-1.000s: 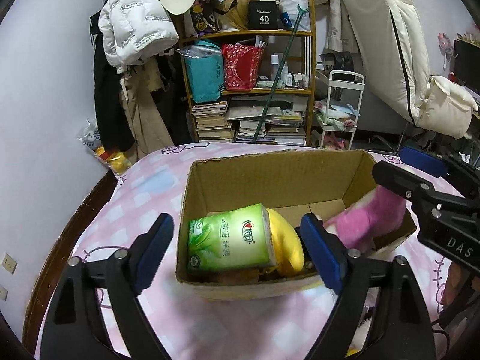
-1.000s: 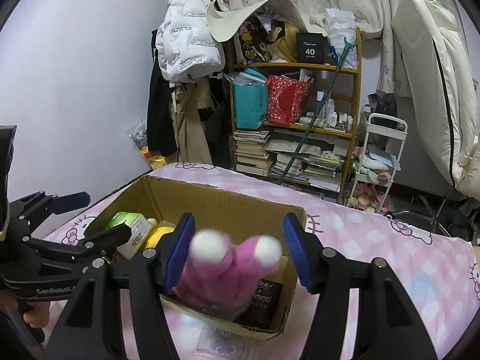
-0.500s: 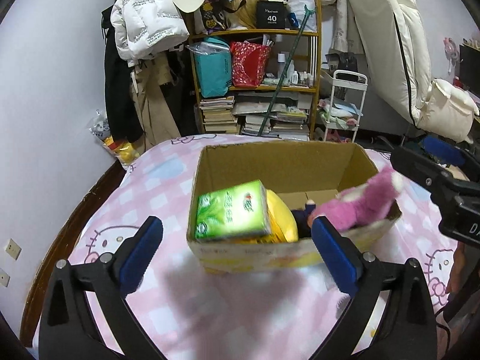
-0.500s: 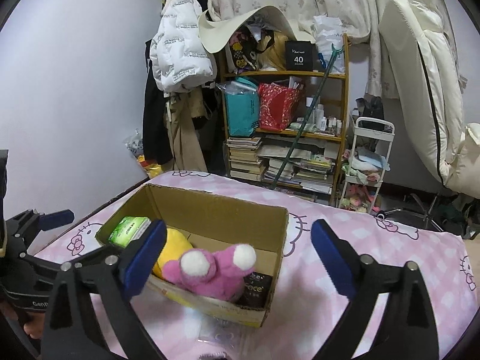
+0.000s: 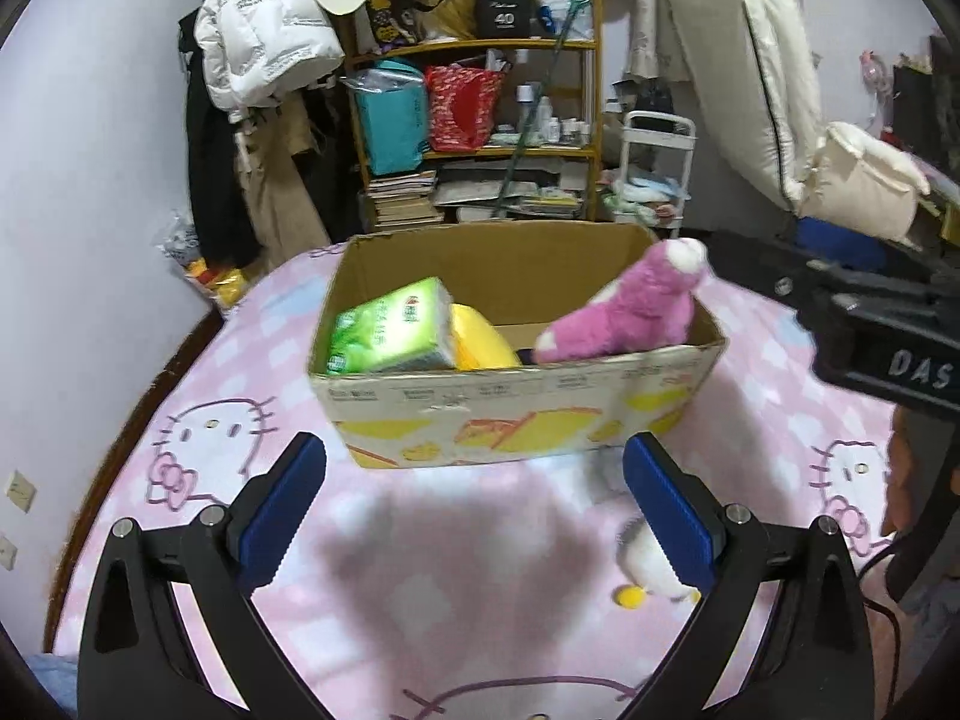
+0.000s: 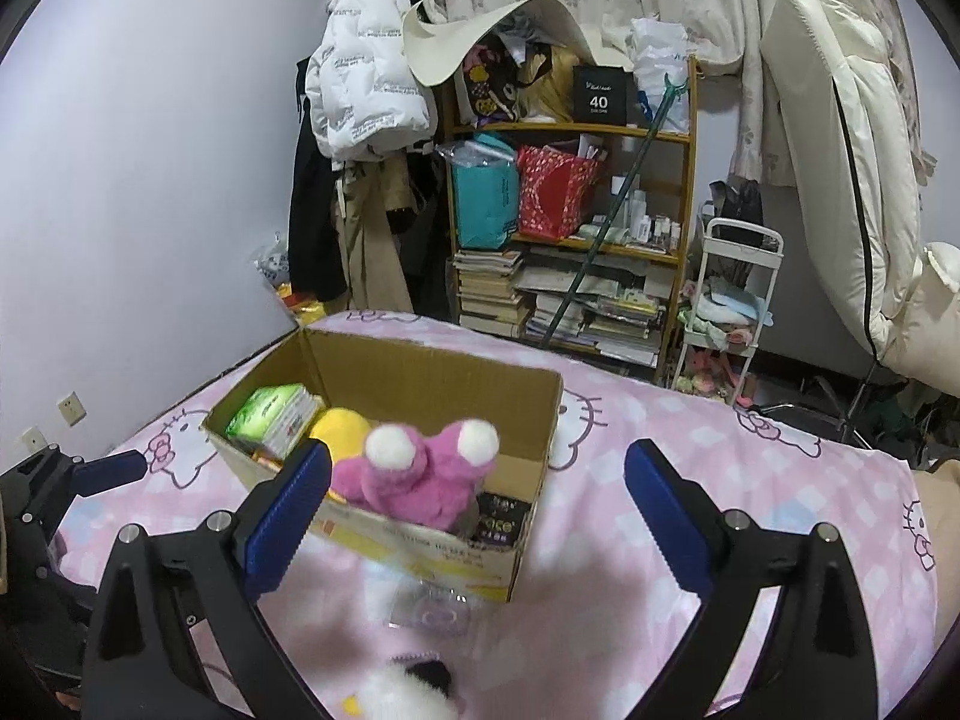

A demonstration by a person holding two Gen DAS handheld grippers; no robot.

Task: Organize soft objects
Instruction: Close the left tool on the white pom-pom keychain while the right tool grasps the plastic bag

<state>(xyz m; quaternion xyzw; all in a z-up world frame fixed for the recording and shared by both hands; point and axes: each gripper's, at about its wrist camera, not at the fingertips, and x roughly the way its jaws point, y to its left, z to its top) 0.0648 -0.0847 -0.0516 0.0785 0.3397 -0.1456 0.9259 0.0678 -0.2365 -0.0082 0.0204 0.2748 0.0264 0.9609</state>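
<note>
Now the pink plush, fuzzy with white round tips, lies in the right end of the box, leaning over its rim. Beside it sit a yellow plush and a green tissue pack. Both grippers, left and right, have just opened wide and hold nothing.

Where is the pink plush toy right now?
The pink plush toy lies in the cardboard box, leaning on its right end in the left wrist view, beside the yellow toy and green tissue pack.
</note>
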